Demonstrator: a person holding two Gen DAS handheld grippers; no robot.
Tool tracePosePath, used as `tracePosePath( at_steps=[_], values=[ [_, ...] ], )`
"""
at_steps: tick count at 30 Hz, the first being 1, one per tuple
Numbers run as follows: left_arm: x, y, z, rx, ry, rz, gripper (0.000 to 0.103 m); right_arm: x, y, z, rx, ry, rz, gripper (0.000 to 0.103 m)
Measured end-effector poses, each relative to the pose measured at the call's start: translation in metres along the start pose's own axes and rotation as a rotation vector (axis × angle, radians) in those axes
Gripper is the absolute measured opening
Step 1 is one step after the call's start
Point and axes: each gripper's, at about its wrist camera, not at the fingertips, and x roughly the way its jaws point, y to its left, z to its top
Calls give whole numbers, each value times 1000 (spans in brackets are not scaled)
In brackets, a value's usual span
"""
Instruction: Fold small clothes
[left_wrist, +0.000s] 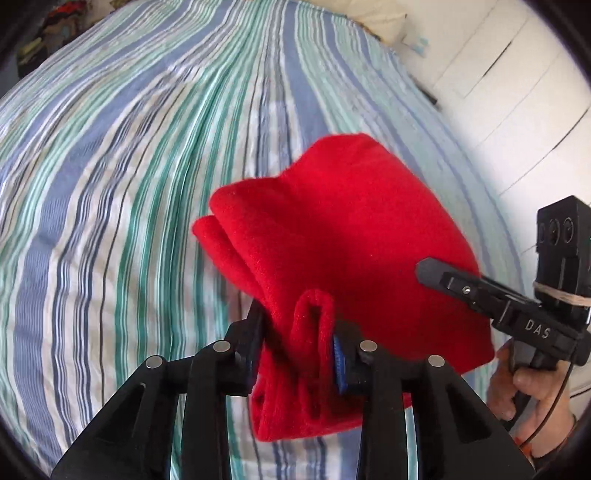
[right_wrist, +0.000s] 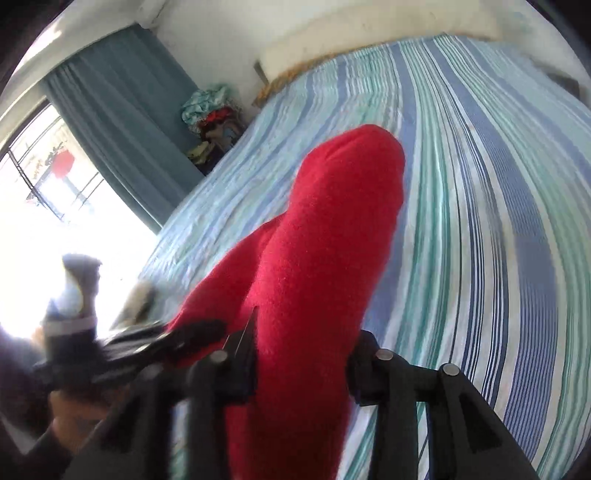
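From the left wrist, the left gripper (left_wrist: 297, 339) is clamping a bunched edge of the red garment (left_wrist: 343, 229), which is hanging folded just above the striped bedsheet (left_wrist: 110, 166). The right gripper (left_wrist: 436, 275) is reaching in from the garment's right side, held by a hand (left_wrist: 524, 387); its grip is not showing from here. The pinch is looking shallow, so the thick fleece could be slipping free and the fold opening.

From the right wrist, the right gripper (right_wrist: 299, 354) is clamping the red garment (right_wrist: 332, 221), the cloth filling the gap between its fingers and draping away over the bedsheet (right_wrist: 480, 184). The left gripper (right_wrist: 192, 332), blurred, is sitting at the garment's left edge. Uneven pulling could be twisting the layers.
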Motion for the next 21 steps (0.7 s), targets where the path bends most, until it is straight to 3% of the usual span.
tracePosePath(
  at_steps=[2, 4, 6, 8, 11, 14, 18, 21],
  values=[
    [3, 4, -35, 19, 16, 95, 30, 21, -27, -37, 48, 101, -90, 53],
    [-22, 4, -66, 36, -49, 103, 46, 17, -42, -71, 58, 128, -166, 57],
    [-53, -5, -91, 77, -136, 168, 86, -11, -44, -96, 47, 82, -174, 84],
    [-80, -19, -106, 122, -228, 263, 101, -46, -38, -115, 14, 22, -188, 90],
    [-102, -33, -118, 141, -268, 329, 101, -87, -16, -131, -57, -1, -246, 91],
    [-115, -41, -123, 90, -274, 327, 101, -117, 8, -151, -97, 1, -303, 92],
    [-138, -53, -139, 55, -309, 317, 101, -138, 38, -168, -124, -2, -344, 94],
    [-142, -59, -142, 72, -326, 372, 101, -144, 54, -178, -161, 11, -366, 94]
  ],
)
